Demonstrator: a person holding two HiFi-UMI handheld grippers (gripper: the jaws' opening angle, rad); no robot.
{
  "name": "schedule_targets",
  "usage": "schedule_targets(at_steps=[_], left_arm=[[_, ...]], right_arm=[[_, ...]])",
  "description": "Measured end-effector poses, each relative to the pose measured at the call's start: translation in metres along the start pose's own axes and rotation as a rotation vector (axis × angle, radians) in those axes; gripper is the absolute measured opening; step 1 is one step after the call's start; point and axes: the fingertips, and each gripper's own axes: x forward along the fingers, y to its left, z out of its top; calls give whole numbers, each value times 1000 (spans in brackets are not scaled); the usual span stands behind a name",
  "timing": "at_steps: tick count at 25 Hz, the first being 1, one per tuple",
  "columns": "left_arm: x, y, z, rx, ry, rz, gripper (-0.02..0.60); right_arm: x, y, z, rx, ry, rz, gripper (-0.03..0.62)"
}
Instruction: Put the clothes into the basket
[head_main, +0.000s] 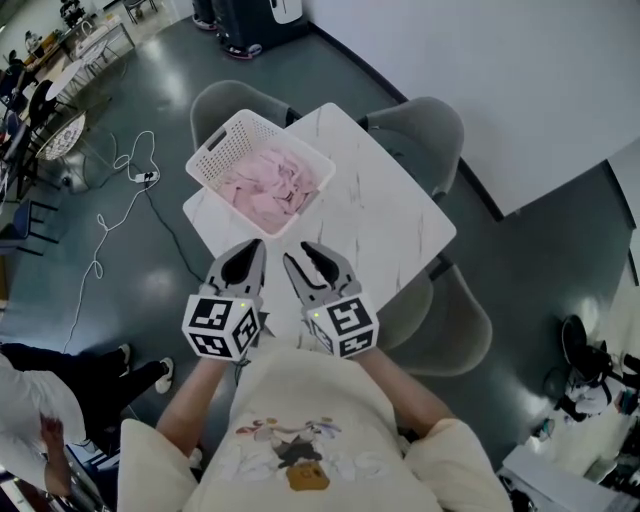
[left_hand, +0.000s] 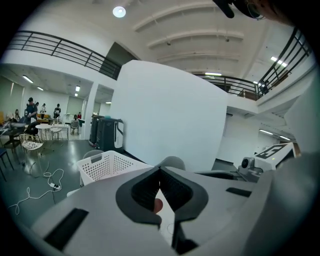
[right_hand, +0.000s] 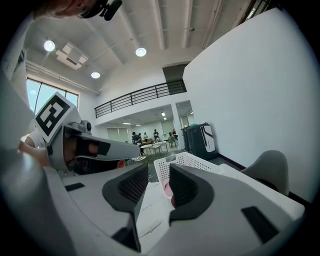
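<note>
- Two grippers hover side by side at 6 o'clock of the white table (head_main: 385, 215), close to the person's chest, both noses aimed toward 12.
- Left gripper (head_main: 255, 248): jaws pressed together, tips meeting. Its own view confirms it, left gripper (left_hand: 160, 170) closed with nothing pinched.
- Right gripper (head_main: 298, 252): jaws a narrow way apart. In its own view the right gripper (right_hand: 159, 167) shows only tabletop in the gap, and the pads touch nothing.
- The basket (head_main: 225, 140), white and perforated, sits on the table's far-left corner, at about 11 o'clock from the grippers and well apart from both.
- Its long axis runs roughly from 10 o'clock to 4 o'clock in the head view, mouth facing up.
- The clothes (head_main: 268, 185), pale pink, lie inside the basket as a crumpled heap. The heap stretches along the basket's long axis, and no end points anywhere in particular.
- Grey chairs (head_main: 420, 125) ring the table.
- A white cable (head_main: 120, 200) snakes over the dark floor at 9 o'clock.
- A bystander (head_main: 60, 380) stands at 8 o'clock.
</note>
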Motion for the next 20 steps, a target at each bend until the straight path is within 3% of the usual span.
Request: schedule_targets(at_steps=[20], left_arm=[[-38, -29, -24, -23, -57, 30, 11]], right_arm=[[-39, 22, -4, 6, -57, -45, 61]])
